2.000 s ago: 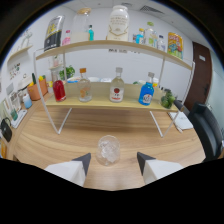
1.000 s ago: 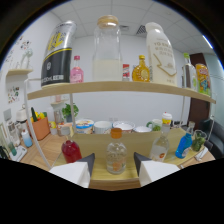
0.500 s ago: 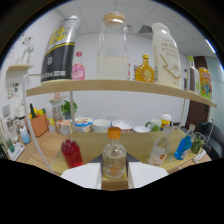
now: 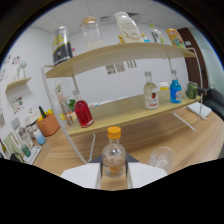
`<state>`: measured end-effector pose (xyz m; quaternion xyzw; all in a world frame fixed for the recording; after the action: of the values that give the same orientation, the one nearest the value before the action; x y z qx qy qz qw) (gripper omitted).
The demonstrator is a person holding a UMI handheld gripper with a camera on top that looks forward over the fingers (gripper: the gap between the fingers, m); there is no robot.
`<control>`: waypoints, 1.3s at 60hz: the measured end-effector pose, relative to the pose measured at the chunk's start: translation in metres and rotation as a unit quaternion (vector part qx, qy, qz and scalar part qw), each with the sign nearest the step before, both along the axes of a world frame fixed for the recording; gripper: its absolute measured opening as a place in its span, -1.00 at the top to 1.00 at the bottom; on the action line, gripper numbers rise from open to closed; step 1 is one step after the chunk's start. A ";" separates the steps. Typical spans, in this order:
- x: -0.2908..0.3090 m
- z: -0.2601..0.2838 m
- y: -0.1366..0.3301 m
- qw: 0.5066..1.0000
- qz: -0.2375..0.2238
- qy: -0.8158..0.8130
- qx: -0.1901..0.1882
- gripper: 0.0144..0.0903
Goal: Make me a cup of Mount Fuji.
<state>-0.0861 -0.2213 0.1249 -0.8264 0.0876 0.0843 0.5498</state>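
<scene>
A small clear bottle (image 4: pixel 114 152) with an orange-yellow cap stands upright between my white fingers (image 4: pixel 84 175), held above the wooden table. My gripper (image 4: pixel 114 169) is shut on it, low on its body. Just to the right of the fingers, a clear drinking glass (image 4: pixel 161 158) stands on the table (image 4: pixel 150 135). The two-tier wooden shelf (image 4: pixel 125 107) lies beyond them, some way off.
On the lower shelf stand a red bottle (image 4: pixel 83 113), a clear bottle with a red label (image 4: pixel 151 92), a blue bottle (image 4: pixel 175 91) and a green one (image 4: pixel 191 90). The top shelf holds a black can (image 4: pixel 62 45) and tall jars (image 4: pixel 91 32). An orange pot (image 4: pixel 48 124) sits far left.
My fingers shut on the orange-capped bottle at the lower shelf, then drew back with it. The shelf is now farther off and tilted, and the glass shows beside my fingers.
</scene>
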 end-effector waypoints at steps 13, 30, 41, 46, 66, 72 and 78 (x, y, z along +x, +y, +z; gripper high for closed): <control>0.008 -0.012 -0.001 0.964 -0.056 0.260 -0.012 0.48; 0.012 -0.006 0.007 0.870 -0.088 0.486 -0.012 0.48; 0.017 -0.005 0.013 0.786 -0.108 0.609 -0.009 0.48; 0.020 -0.005 0.015 0.754 -0.115 0.647 -0.009 0.49; 0.021 -0.002 0.010 0.779 -0.110 0.617 -0.009 0.48; 0.017 0.012 0.003 0.860 -0.088 0.503 0.009 0.48; 0.007 0.039 0.002 0.933 -0.055 0.351 0.047 0.48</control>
<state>-0.0796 -0.2197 0.1637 -0.7110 0.3165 0.3427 0.5262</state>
